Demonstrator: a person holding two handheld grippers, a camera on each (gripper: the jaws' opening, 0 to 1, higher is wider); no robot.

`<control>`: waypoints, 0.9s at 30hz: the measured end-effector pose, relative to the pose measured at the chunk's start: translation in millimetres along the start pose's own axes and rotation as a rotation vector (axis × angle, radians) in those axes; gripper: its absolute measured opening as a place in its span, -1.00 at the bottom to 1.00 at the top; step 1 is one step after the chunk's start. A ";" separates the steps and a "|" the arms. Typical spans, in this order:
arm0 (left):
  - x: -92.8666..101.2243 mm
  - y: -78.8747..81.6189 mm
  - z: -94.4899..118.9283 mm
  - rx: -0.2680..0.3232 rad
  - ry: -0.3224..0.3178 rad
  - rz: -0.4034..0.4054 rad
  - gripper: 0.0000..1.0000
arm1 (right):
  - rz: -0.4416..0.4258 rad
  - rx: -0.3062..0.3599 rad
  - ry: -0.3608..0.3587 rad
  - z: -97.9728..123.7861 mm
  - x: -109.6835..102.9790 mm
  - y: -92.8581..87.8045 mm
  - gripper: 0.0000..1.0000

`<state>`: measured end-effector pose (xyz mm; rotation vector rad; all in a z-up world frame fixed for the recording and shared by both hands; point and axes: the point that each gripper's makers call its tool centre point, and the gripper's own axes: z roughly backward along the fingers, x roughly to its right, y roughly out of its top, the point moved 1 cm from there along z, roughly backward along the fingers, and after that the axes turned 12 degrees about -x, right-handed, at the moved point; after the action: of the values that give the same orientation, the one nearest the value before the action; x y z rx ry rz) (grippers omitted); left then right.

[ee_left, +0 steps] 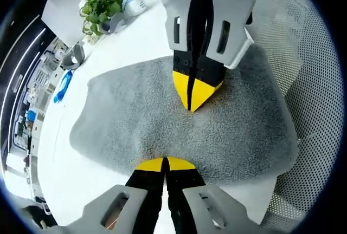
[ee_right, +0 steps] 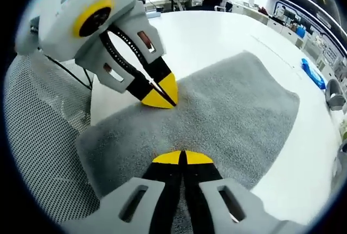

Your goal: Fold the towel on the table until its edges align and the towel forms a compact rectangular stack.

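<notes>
Towel: the grey towel (ee_left: 135,115) lay flat on the white table (ee_left: 70,174), one end reaching the table edge next to a mesh chair (ee_left: 314,82). It looked like one broad slab, with rounded corners and the edges not squared.

Left gripper: the left gripper (ee_left: 165,163) had its jaws pressed together, yellow tips at the near long edge of the towel. Whether any cloth was pinched between them could not be told.

Right gripper: the right gripper (ee_right: 182,158) also had its jaws closed, tips on or just above the opposite long edge. The left gripper view showed it coming in from the far side, tips down on the pile. A hold on cloth could not be confirmed.

Surroundings: a potted plant (ee_left: 105,4), a blue object (ee_left: 63,85) and small clutter sat well apart from the towel, towards the far rim of the table.

Progress: judged unfinished; the towel was not yet a compact stack.

Risk: if either tip held only pile and not a full edge, a lift would likely slip and leave the fold skewed.

Risk: the end at the table edge could slide off towards the chair if the cloth were dragged that way.

Risk: uneven pull by the two grippers would probably misalign the edges.
</notes>
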<state>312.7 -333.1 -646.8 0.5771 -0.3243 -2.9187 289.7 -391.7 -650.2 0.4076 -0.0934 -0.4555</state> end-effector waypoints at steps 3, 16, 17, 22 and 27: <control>-5.9 -1.5 -1.7 0.002 0.008 0.007 -0.98 | 0.005 0.009 0.002 -1.6 2.2 3.7 -1.00; -19.9 -9.8 -3.1 0.071 0.038 0.169 -0.98 | 0.005 0.135 0.009 -3.3 4.0 11.2 -1.00; -20.2 -11.3 -2.9 0.070 0.041 0.161 -0.98 | 0.015 0.142 0.006 -2.3 3.3 10.5 -1.00; -18.3 -15.7 -2.1 0.044 0.087 0.079 -0.98 | 0.104 0.111 0.017 8.1 -8.6 -3.3 -1.00; -22.9 -24.5 0.1 0.049 0.067 0.131 -0.98 | 0.158 0.100 0.025 19.2 -21.5 -27.5 -1.00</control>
<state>331.1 -305.2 -644.4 0.6339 -0.4103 -2.7658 255.8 -411.6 -643.7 0.5003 -0.1238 -0.2904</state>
